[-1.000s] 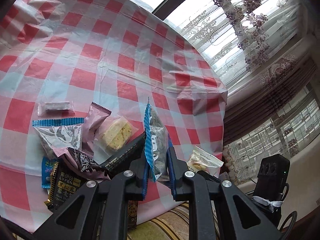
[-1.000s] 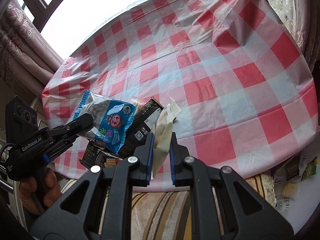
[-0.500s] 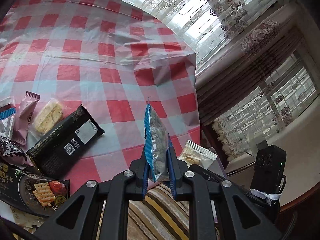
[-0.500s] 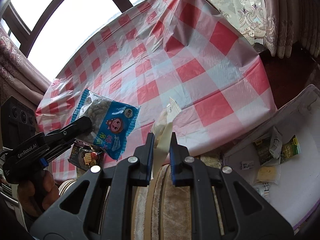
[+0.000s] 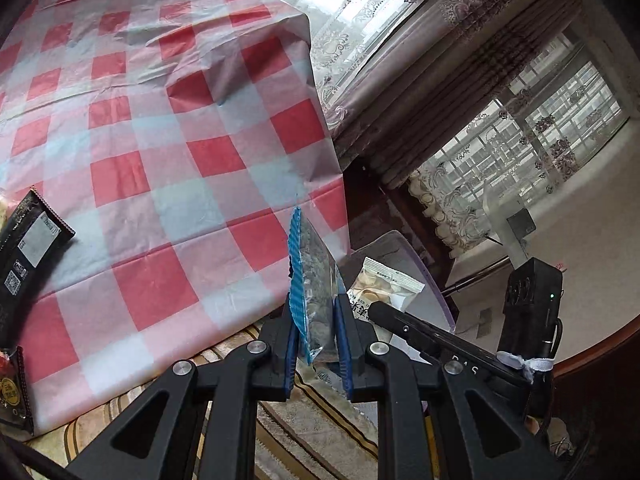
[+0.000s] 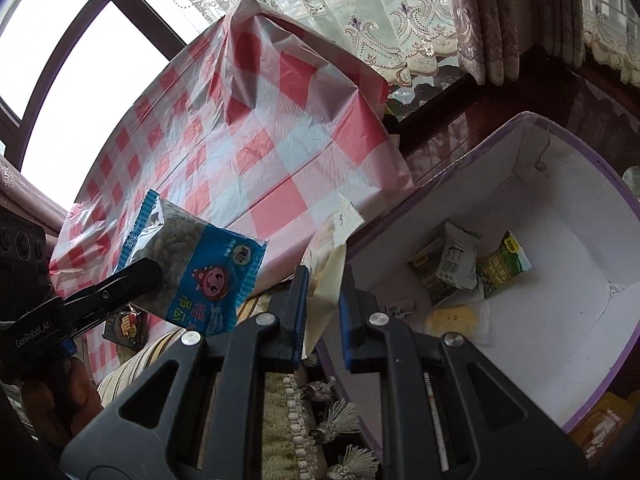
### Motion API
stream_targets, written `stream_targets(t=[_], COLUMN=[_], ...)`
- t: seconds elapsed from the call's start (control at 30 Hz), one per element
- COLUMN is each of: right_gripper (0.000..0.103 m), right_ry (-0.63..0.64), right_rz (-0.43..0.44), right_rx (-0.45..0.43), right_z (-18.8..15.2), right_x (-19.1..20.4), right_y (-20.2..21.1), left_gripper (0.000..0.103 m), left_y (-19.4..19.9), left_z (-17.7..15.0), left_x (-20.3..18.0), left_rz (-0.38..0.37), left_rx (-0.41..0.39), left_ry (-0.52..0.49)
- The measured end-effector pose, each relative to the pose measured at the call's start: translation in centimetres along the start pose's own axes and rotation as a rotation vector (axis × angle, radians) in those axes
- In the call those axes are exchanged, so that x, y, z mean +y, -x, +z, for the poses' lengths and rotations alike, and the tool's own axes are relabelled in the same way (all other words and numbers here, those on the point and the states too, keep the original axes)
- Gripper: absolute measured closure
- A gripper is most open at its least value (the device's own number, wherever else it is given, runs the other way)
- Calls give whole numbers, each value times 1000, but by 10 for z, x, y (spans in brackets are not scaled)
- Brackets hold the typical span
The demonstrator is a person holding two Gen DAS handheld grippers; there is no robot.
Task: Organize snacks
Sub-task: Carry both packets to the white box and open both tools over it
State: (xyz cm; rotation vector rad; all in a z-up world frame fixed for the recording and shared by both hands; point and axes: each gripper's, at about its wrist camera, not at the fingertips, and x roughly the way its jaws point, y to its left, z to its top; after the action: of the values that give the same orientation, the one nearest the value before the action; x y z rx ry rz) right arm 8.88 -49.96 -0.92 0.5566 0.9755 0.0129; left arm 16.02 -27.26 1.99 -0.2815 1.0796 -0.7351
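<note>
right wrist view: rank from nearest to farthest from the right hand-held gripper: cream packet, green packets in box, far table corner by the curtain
1. cream packet, clamped in the right hand-held gripper.
2. green packets, right, on the floor of the white box.
3. far table corner, top, by the curtain.

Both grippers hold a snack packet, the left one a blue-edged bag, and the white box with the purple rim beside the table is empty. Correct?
Not quite: the white box already holds several packets, as the right wrist view shows. The left gripper does hold the blue-edged bag, the right gripper a cream packet.
</note>
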Motion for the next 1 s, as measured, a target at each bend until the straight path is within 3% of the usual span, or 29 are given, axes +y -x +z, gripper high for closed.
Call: stream_targets(t=[0.4, 0.5, 0.67, 1.0], right_gripper=[82, 81, 68, 58], right_ry=[-96, -104, -96, -49], right_rz=[-61, -61, -59, -42], right_rx=[45, 47, 42, 65], right_z=[-6, -6, -5, -7], right_x=[-46, -49, -44, -20], right_y=[-4, -5, -5, -8], left_gripper=[84, 84, 83, 83], left_y=[-37, -36, -33, -20], left_z=[-10, -10, -9, -11], left_x=[-36, -34, -28, -20], left_rz=[-5, 1, 5, 4], left_rx=[110, 106, 95, 65], left_ry=[-59, -45, -18, 13])
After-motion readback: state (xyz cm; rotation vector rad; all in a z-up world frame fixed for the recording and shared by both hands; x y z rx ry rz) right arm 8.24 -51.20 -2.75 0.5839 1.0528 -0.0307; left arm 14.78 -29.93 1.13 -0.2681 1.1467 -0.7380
